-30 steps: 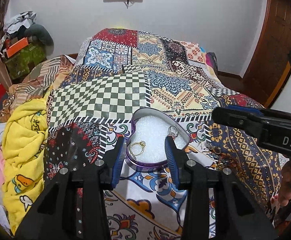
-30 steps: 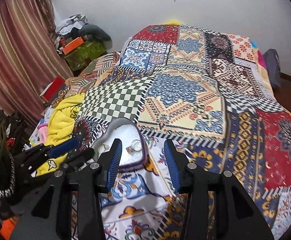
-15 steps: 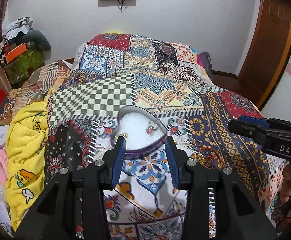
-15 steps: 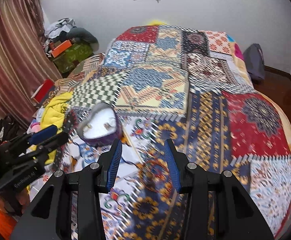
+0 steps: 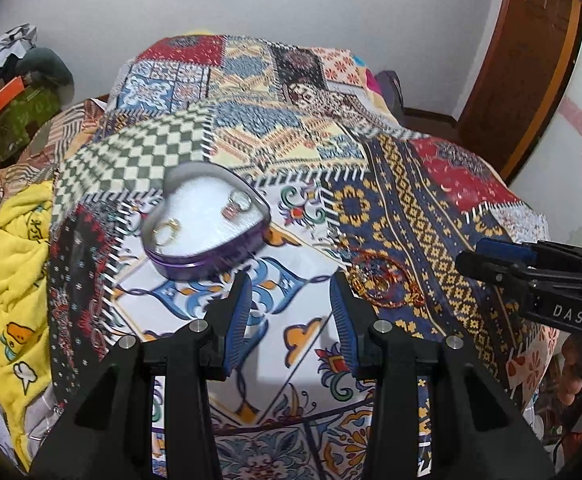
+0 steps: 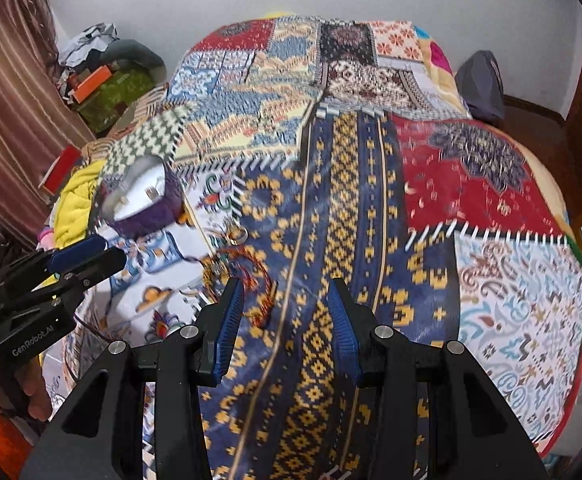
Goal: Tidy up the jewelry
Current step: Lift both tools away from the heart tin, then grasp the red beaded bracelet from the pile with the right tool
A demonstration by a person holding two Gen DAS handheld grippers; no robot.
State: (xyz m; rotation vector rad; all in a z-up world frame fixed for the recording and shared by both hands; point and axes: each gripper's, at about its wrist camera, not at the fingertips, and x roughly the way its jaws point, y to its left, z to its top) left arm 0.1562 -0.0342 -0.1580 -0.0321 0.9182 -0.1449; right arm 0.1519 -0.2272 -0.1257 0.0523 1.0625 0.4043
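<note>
Drawn back from heart-shaped tin (image 5: 207, 224) since earlier frame: left gripper (image 5: 289, 316), jaws apart, empty, above patchwork bedspread (image 5: 391, 208). Right gripper (image 6: 285, 320) likewise parted, empty, over beaded bangles (image 6: 247, 276). Gold ring (image 5: 167, 229) and stone ring (image 5: 237, 204) inside tin, blurred.

We see the bed (image 5: 371, 216) under a patchwork spread, bearing a heart-shaped purple box (image 5: 207, 258), with beaded bracelets (image 5: 385, 280) lying to its right and a yellow towel (image 5: 15, 272) to its left.
</note>
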